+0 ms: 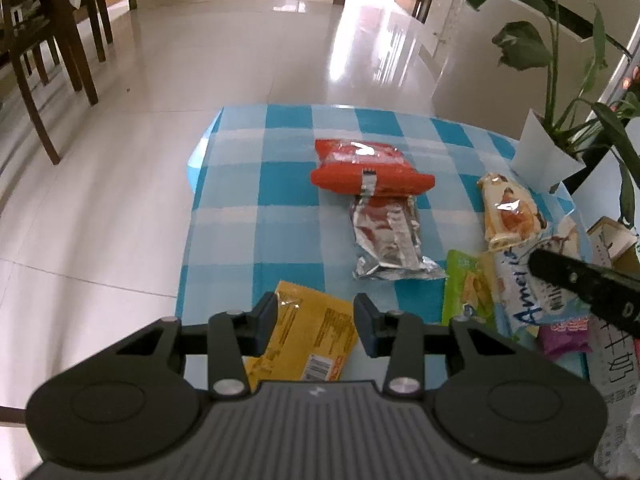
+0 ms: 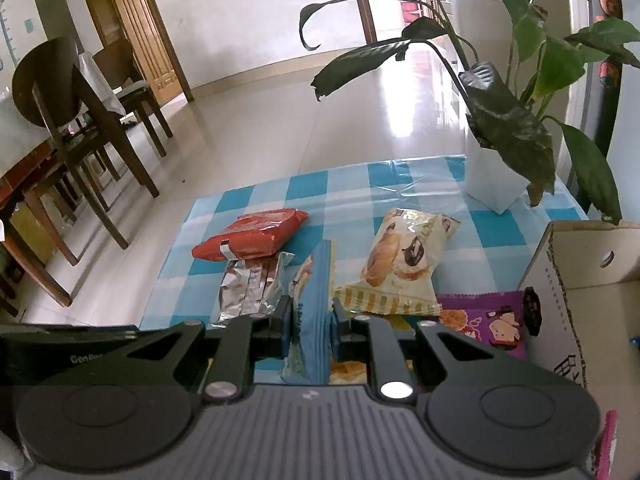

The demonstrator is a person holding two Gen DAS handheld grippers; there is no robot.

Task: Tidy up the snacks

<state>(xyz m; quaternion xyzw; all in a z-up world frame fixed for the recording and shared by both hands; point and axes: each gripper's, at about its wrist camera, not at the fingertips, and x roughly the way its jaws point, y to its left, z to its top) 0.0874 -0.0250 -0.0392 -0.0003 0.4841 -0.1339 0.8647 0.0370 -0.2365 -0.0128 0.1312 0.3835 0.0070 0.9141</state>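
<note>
Blue-checked tablecloth (image 2: 420, 184) over table; potted plant (image 2: 512, 128) in white wrapper far right; wooden chairs (image 2: 80, 128) far left on glossy tiled floor (image 1: 200, 60); wooden door (image 2: 140, 28) beyond.

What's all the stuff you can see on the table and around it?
yellow packet: 1, yellow, near left edge of the table, between the left gripper's jaws
light blue packet: 1, pale blue, standing on edge in the right gripper
red packet: 1, red, mid-table, overlapping the silver one
silver packet: 1, silver and red, mid-table
bread packet: 1, cream, right of centre
green packet: 1, green, partly under the blue one
purple packet: 1, purple, beside the box
cardboard box: 1, white and brown, right
potted plant: 1, green, white pot, far right corner
tablecloth: 1, blue-white check
chairs: several, dark wood, left
left gripper: 1, black
right gripper: 1, black
</note>
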